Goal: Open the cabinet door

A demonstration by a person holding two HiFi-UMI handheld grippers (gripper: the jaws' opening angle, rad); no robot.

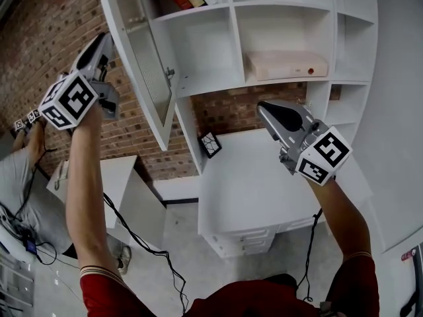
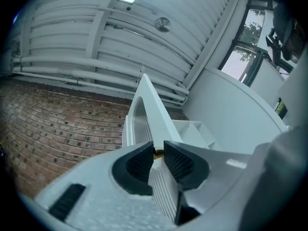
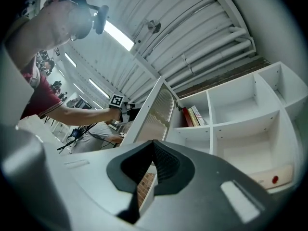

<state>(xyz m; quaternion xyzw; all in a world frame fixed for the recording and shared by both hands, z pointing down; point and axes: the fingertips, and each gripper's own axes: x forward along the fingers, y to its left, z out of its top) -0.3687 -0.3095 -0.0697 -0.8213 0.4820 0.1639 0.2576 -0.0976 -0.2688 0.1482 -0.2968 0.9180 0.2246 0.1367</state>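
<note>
Left gripper (image 2: 158, 147) jaws: closing, slim gap between pads, nothing pinched. Cabinet door (image 1: 149, 71): swung wide off shelf unit (image 1: 231, 6), free edge just past tips. Right gripper (image 3: 153, 148): jaws together, empty. Push on frame edge only, follow hinge arc, spare fluted panel.

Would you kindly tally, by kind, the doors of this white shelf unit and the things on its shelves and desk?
Cabinet door: 1
Books: 3
Pale box: 1
Marker card: 1
Total: 6

Head view downward, gripper views upward, door (image 1: 142, 51) seemingly shared
</note>
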